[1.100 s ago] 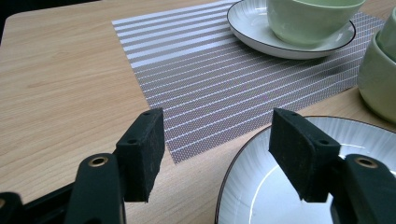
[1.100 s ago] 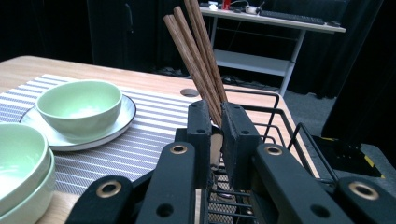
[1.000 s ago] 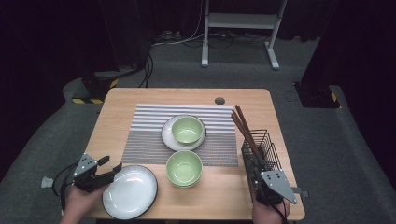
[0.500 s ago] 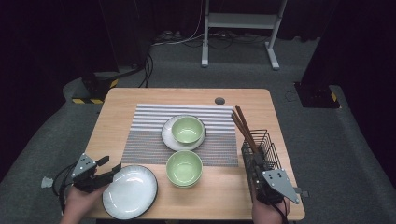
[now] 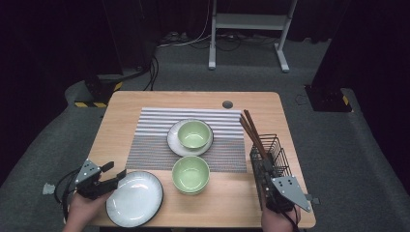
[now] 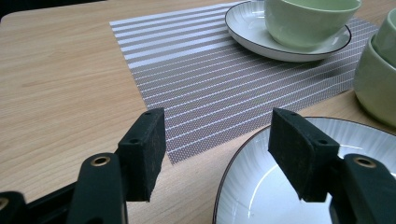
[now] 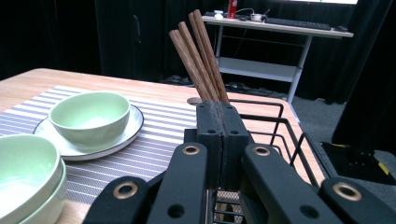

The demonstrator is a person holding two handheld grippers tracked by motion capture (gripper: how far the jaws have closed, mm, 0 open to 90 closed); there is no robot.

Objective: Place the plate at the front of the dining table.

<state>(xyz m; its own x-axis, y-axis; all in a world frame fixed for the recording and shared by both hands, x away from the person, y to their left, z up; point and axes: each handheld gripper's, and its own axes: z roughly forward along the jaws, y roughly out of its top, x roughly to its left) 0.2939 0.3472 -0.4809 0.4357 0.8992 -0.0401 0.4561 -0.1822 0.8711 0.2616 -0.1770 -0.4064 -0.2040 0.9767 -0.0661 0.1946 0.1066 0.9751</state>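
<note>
The left gripper (image 6: 217, 154) gapes wide, its jaws straddling the white plate's (image 6: 299, 196) rim; the right gripper (image 7: 219, 116) is pressed shut, empty, chopsticks (image 7: 198, 56) just beyond.

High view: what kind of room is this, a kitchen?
Probably a recording studio or lab, not a kitchen: black curtains surround the table, cables run across grey carpet, and a metal stand sits behind.

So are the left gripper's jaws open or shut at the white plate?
Open. In the left gripper view the left gripper has a wide gap between its jaws, with the white plate's rim lying between them, not yet clamped.
</note>
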